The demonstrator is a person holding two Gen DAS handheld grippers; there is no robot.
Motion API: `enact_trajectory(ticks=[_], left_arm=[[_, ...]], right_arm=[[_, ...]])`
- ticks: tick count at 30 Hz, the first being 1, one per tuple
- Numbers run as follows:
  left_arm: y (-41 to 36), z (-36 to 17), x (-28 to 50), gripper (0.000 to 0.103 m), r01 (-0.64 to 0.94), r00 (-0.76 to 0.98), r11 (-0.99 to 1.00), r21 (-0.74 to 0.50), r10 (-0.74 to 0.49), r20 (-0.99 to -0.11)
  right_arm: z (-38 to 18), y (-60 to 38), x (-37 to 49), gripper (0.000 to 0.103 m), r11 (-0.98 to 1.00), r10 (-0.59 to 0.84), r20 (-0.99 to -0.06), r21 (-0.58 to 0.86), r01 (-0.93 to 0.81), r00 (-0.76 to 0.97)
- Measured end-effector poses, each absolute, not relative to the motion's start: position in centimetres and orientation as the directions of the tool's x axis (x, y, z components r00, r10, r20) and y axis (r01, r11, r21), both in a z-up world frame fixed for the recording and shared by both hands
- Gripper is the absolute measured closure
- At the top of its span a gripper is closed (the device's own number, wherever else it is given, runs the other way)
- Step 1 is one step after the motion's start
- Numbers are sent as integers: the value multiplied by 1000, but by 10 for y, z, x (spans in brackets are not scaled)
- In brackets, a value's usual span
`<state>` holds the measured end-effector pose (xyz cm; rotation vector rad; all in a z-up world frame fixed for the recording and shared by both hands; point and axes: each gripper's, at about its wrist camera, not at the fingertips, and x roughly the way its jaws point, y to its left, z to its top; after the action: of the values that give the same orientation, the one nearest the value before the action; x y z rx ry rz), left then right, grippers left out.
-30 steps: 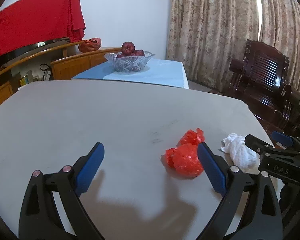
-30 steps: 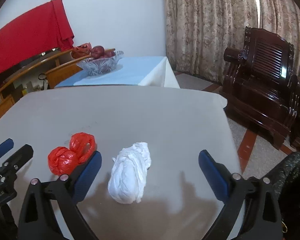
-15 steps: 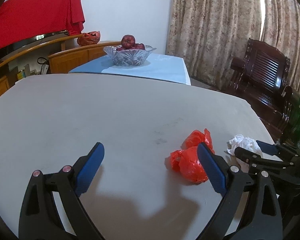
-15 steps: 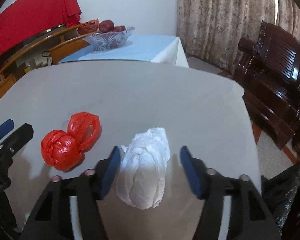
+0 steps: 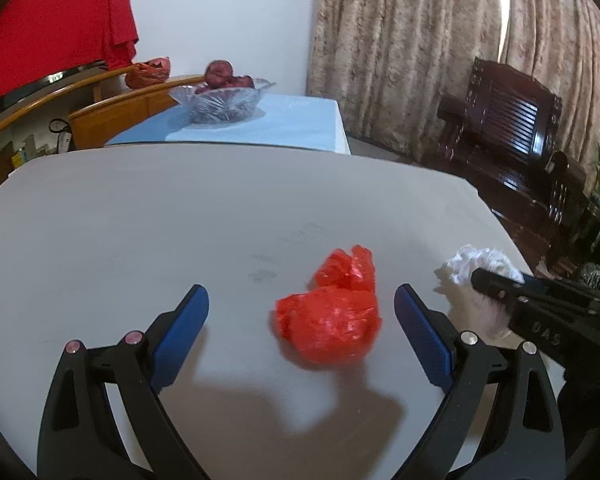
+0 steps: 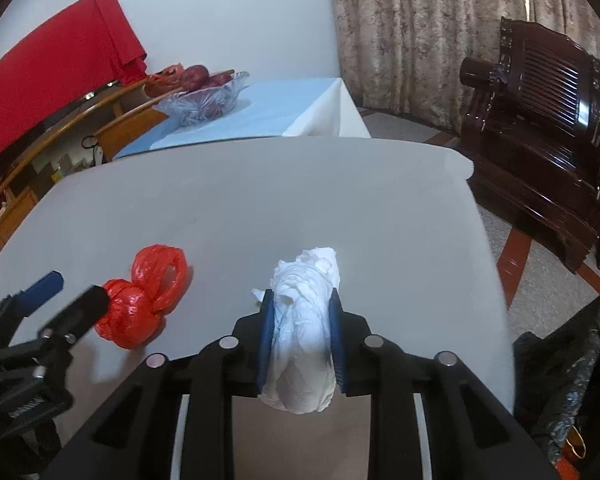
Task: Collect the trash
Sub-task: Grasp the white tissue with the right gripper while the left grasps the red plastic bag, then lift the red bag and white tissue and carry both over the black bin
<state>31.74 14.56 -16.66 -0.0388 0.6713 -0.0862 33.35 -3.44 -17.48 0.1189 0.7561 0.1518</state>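
Right jaws pinching white wad (image 6: pixel 304 328) (left wide)

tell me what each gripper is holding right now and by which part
The right gripper is shut on the white tissue wad, pinching it across its middle. The left gripper is open around the red plastic bag, holding nothing.

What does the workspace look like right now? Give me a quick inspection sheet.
Surface: grey table, faint smudges.
Job's things: white wad clamped in right gripper; red bag knotted, lying between the fingers of the left gripper, untouched.
Clutter: nothing seen.
Grippers: left open around the red bag; right shut on the wad.
Cables: nothing seen on the table.
Surroundings: glass fruit bowl on blue-clothed table, dark wooden chair, curtains, black bag at right edge.
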Motion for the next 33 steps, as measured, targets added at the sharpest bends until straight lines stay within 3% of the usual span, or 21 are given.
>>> enact_trajectory(ticks=[2, 8, 10, 15, 33], left_arm=[[140, -169, 322, 12, 76, 770, 995, -67, -101, -630], [127, -177, 332, 31, 97, 725, 993, -70, -119, -679], [125, -180, 337, 47, 103, 709, 992, -74, -125, -694], [123, -182, 337, 64, 112, 701, 991, -76, -133, -701], [122, -130, 288, 69, 65, 803, 994, -86, -104, -587]], right_arm=[[-173, -37, 335, 78, 983, 177, -669, 161, -92, 722], [-170, -41, 336, 78, 981, 184, -659, 165, -98, 729], [-169, -42, 334, 78, 981, 186, -657, 166, -100, 731], [-167, -40, 329, 78, 980, 192, -650, 162, -113, 735], [-123, -46, 300, 78, 974, 224, -579, 168, -155, 784]])
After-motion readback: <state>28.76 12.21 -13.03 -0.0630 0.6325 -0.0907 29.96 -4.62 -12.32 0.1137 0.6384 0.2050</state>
